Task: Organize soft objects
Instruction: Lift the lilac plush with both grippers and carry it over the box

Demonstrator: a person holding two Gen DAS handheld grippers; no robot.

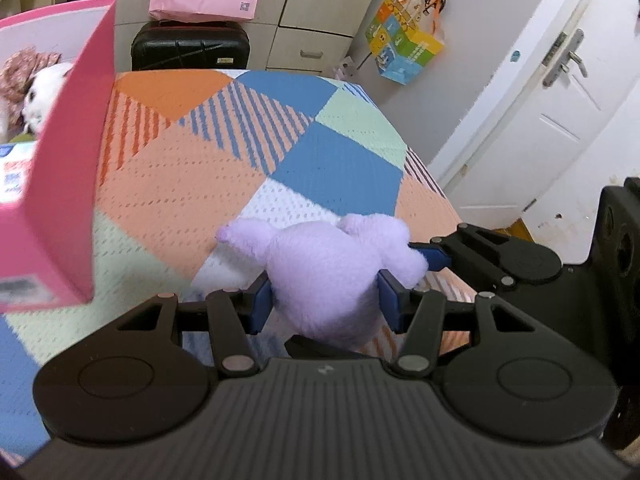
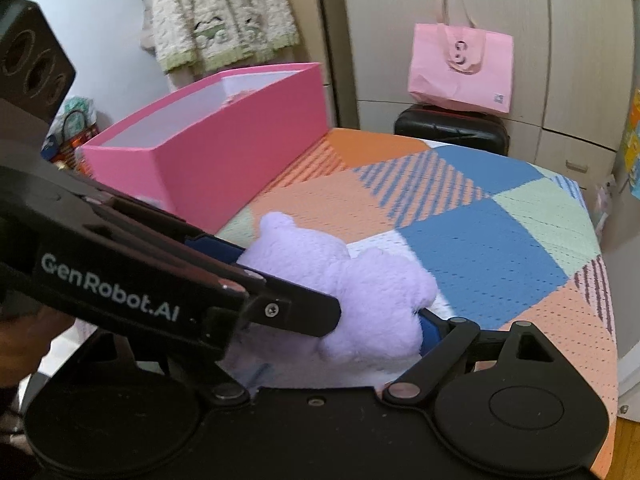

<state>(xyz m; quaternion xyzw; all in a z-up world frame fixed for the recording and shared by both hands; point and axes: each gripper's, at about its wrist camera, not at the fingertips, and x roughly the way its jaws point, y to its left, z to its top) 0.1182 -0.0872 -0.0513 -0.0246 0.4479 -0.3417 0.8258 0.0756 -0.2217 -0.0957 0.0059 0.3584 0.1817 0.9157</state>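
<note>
The pink box (image 1: 56, 184) is the landmark here, open-topped and standing on the patchwork bed cover (image 1: 180, 184). In the left wrist view it fills the left edge, and inside it lie a white and brown plush (image 1: 36, 92) and some printed packaging. To the right of the box, above the bed cover, the lilac plush toy (image 1: 324, 268) is held up off the cloth. The left gripper (image 1: 324, 298) pinches the toy's round body, its blue pads (image 1: 262, 300) pressing into the fur on both sides. Further right of the box, the right gripper (image 1: 434, 258) reaches in from the side with one blue pad touching the toy's far lobe.

In the right wrist view the box stands at upper left, with the toy to its lower right, near its front corner. The left gripper crosses from the left and covers part of the toy. The right gripper (image 2: 332, 316) stands spread wide; one blue pad (image 2: 430, 334) rests against the toy, while its other finger is hidden behind the left gripper, so a real hold cannot be told. Far right of the box, a pink bag (image 2: 460, 72) sits on a black suitcase (image 2: 452, 128).
</note>
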